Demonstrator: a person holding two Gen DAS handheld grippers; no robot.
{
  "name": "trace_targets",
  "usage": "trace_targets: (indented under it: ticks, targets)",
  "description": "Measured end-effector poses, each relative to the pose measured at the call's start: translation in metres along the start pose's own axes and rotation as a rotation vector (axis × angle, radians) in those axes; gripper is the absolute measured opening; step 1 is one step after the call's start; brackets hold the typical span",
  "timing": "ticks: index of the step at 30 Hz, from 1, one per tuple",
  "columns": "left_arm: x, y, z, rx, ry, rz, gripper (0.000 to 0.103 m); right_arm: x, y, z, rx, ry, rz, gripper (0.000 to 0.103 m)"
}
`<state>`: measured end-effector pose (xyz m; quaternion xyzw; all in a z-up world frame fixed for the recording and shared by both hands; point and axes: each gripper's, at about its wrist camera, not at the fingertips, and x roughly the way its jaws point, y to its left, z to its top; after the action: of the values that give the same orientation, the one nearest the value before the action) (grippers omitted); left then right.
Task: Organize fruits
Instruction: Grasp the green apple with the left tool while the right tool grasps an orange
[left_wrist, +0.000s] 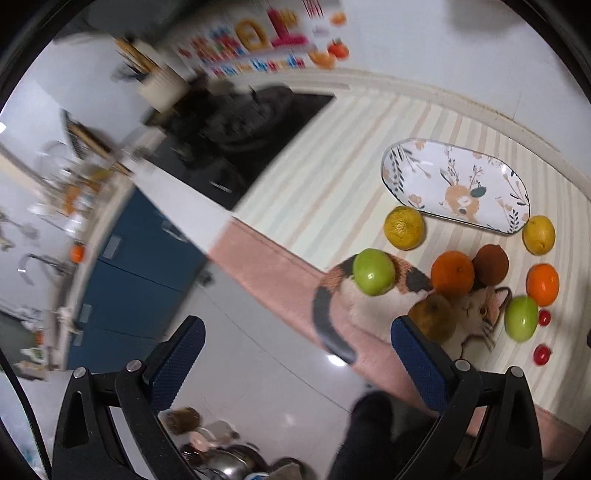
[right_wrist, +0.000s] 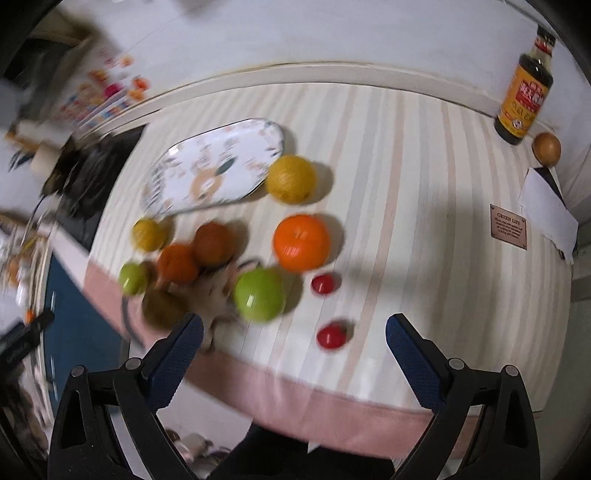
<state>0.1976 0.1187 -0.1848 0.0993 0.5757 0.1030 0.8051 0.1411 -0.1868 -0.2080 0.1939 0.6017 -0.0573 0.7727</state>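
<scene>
A patterned oval plate (left_wrist: 456, 184) (right_wrist: 214, 166) lies empty on the striped tablecloth. Around it lie loose fruits: a yellow citrus (left_wrist: 403, 227) (right_wrist: 148, 233), a lemon (left_wrist: 538, 234) (right_wrist: 291, 178), oranges (left_wrist: 452, 275) (left_wrist: 542, 284) (right_wrist: 301, 242), a brown fruit (left_wrist: 490, 264) (right_wrist: 213, 243), green apples (left_wrist: 373, 271) (left_wrist: 521, 318) (right_wrist: 259, 294), a brownish pear (left_wrist: 433, 315) (right_wrist: 162, 304) and two small red fruits (left_wrist: 542, 355) (right_wrist: 330, 335). My left gripper (left_wrist: 295, 354) is open and empty at the table's front edge. My right gripper (right_wrist: 293, 350) is open and empty, just short of the red fruits.
A cat-pattern mat (left_wrist: 472, 317) lies under some fruits. A sauce bottle (right_wrist: 524, 86), a brown egg-like object (right_wrist: 546, 148), white paper (right_wrist: 546, 210) and a small label (right_wrist: 509, 227) sit at the far right. A black stove (left_wrist: 236, 136) is to the left, blue cabinets (left_wrist: 140, 273) below.
</scene>
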Motion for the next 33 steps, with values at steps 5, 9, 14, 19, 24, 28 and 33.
trace_targets:
  ticks: [5,9,14,19,24,28,33]
  targets:
    - [0.064,0.006,0.029,-0.016,0.14,-0.169,0.097,0.058,-0.004,0.043,0.113,0.077,-0.044,0.095]
    - [0.11,-0.006,0.045,0.016,0.233,-0.28,0.092,0.092,-0.001,0.061,0.163,0.132,-0.059,0.091]
    - [0.153,-0.023,0.055,0.029,0.343,-0.372,0.091,0.12,0.003,0.071,0.188,0.192,-0.059,0.086]
    - [0.165,-0.035,0.057,0.023,0.383,-0.411,0.085,0.136,0.002,0.076,0.211,0.234,-0.063,0.079]
    - [0.168,-0.043,0.054,0.011,0.387,-0.431,0.065,0.146,0.002,0.076,0.198,0.263,-0.056,0.073]
    - [0.176,-0.045,0.051,-0.035,0.386,-0.442,0.053,0.153,0.006,0.076,0.186,0.277,-0.022,0.067]
    - [0.168,-0.049,0.045,-0.004,0.346,-0.423,0.053,0.155,0.017,0.077,0.134,0.265,-0.034,0.067]
